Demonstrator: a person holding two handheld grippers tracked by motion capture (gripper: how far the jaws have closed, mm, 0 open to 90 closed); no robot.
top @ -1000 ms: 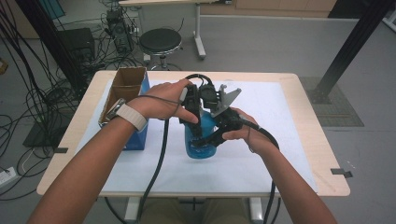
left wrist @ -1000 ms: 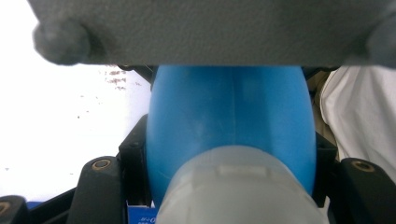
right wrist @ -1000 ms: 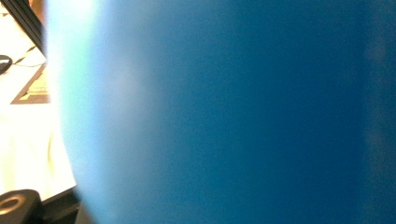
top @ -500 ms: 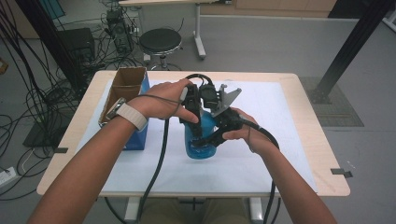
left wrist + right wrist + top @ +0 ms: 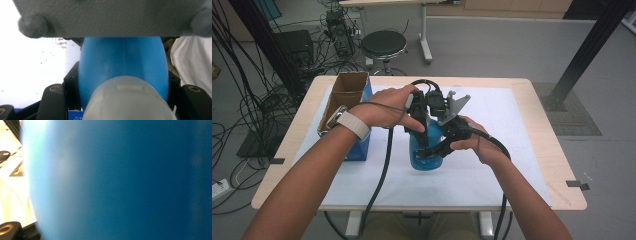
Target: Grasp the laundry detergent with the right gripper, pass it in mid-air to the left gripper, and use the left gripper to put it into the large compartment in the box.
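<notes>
1. Standing at frame centre on the white mat [image 5: 512, 150], the blue bottle [image 5: 424, 152] is clamped by both grippers.
2. Left gripper [image 5: 424, 142] is closed near its pale cap [image 5: 128, 100]; twisting could tip it.
3. Right gripper [image 5: 437, 150] is pressed on the body; slippage is possible.

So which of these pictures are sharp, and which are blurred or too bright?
High view: evenly lit and sharp. Left gripper view: the blue bottle is fairly clear, its pale cap and the grey plate above are soft, and the white table cover is overexposed. Right gripper view: the bottle is an unfocused blue blur.
</notes>
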